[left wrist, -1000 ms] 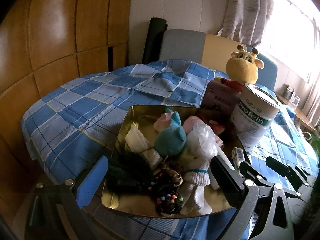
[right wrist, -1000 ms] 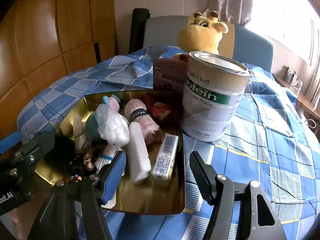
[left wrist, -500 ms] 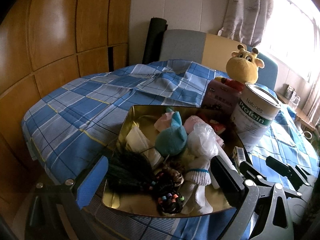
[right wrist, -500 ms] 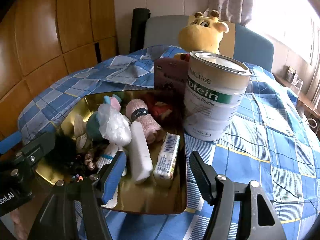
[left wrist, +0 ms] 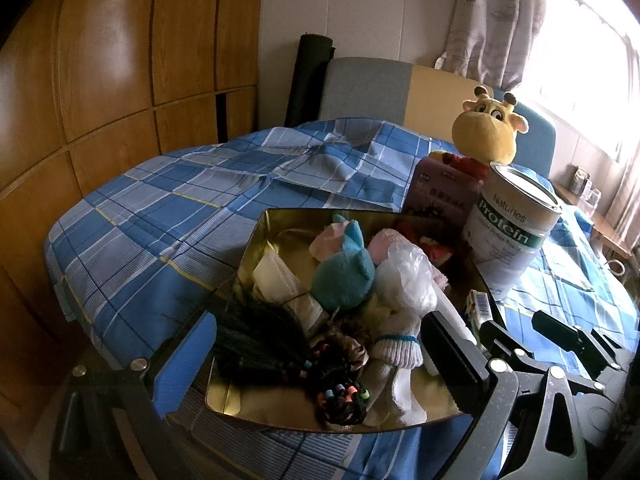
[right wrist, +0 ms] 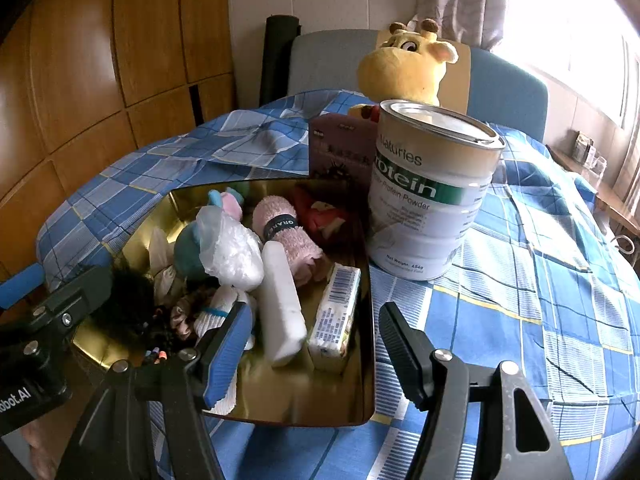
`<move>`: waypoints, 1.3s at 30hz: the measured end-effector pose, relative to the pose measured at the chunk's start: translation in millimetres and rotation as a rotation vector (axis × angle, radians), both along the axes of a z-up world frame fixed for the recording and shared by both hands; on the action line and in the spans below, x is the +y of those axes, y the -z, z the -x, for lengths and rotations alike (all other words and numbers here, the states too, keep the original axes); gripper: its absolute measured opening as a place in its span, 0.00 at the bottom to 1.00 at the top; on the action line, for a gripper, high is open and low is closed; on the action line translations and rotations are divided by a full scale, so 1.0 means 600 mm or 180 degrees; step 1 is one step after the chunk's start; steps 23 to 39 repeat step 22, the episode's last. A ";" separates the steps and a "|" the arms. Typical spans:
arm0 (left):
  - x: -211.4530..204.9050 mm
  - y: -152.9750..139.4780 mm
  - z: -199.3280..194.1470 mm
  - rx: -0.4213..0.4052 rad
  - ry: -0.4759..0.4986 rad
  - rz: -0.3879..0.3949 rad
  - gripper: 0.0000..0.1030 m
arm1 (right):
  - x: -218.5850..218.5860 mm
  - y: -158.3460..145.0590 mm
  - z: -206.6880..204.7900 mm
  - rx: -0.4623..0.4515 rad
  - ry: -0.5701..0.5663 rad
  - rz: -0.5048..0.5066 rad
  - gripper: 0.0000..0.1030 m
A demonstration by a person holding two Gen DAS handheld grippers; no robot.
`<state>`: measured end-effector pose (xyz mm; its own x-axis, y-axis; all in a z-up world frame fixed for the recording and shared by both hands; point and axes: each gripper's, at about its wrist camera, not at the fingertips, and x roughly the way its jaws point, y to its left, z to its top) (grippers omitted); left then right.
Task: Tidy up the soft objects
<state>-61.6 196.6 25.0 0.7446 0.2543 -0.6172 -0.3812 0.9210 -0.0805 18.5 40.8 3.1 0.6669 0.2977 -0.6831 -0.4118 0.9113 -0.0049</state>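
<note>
Little has moved since a second ago: in the right wrist view the protein tin (right wrist: 434,196) and the giraffe plush (right wrist: 404,66) sit a touch larger and the gold tray (right wrist: 360,408) a shade nearer the lower edge, so the right gripper (right wrist: 316,344) has crept forward; the left wrist view is all but unchanged. Nothing in the tray has shifted, so this looks like hovering or a slow approach, and the sorting stands as it did

Both grippers are spread with nothing between the fingers: the left gripper (left wrist: 320,360) frames the tray's near edge at the bottom of its frame, the right one straddles the tray's lower right corner

The soft things lie heaped in the tray: a teal plush (left wrist: 344,276), a pink rolled towel (right wrist: 286,236), a white sock (left wrist: 396,364), a clear bag (right wrist: 228,248)

The right view alone shows the white bar (right wrist: 282,304) and the barcoded packet (right wrist: 334,320) whole, which the left gripper's finger mostly hides. The left view alone shows the beaded hair ties (left wrist: 340,396) and the dark feathery tuft (left wrist: 256,344) clearly
</note>
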 end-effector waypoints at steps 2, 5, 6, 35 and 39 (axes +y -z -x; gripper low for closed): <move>0.001 0.001 0.000 0.0003 0.0000 -0.0001 1.00 | 0.000 0.000 0.000 0.0003 -0.0003 0.0001 0.65; -0.001 0.001 -0.001 0.0004 0.0005 -0.0003 1.00 | -0.001 0.001 0.000 0.0006 0.0001 -0.0001 0.65; -0.001 0.001 -0.001 0.0006 0.0005 -0.0005 1.00 | -0.001 0.001 0.000 0.0009 -0.0001 -0.0002 0.65; -0.009 -0.003 0.001 -0.0036 0.0087 -0.0117 1.00 | -0.006 0.000 0.000 -0.0003 0.0051 -0.0041 0.65; -0.009 -0.003 0.001 -0.0036 0.0087 -0.0117 1.00 | -0.006 0.000 0.000 -0.0003 0.0051 -0.0041 0.65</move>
